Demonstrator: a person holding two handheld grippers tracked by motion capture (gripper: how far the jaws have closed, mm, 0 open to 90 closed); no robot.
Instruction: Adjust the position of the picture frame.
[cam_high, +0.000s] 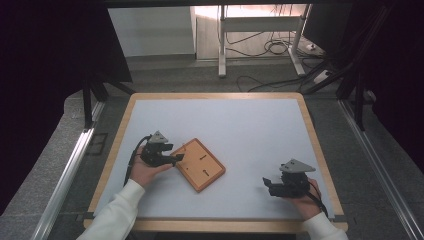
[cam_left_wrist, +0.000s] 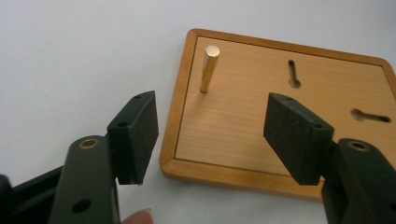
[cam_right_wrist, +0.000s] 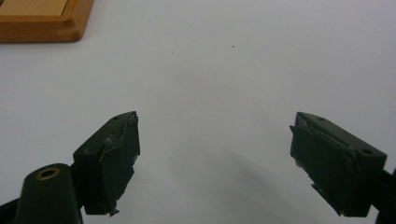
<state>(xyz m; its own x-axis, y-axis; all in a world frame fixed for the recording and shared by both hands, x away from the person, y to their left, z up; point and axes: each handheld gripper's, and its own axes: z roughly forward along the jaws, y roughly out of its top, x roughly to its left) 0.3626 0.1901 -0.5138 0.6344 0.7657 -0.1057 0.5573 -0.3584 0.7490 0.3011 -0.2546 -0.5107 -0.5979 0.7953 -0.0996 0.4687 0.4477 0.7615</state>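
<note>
On the white mat, the left gripper (cam_high: 176, 158) sits at the wooden board's (cam_high: 200, 164) near corner, jaws wide, gripping nothing. One brass peg (cam_left_wrist: 208, 68) stands upright in it; two keyhole slots wait empty. Far right, the right gripper (cam_high: 268, 183) idles, open, holding nothing.

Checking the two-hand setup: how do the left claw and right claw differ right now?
1. The left claw sits at the wooden board's near-left corner, its jaws straddling that corner; the right claw rests apart from the board on bare white table.
2. The left claw faces the upright brass pin; the right claw faces only table.
3. The right claw's pads look frayed; the left claw's pads look intact.
Both are open and hold nothing.
</note>
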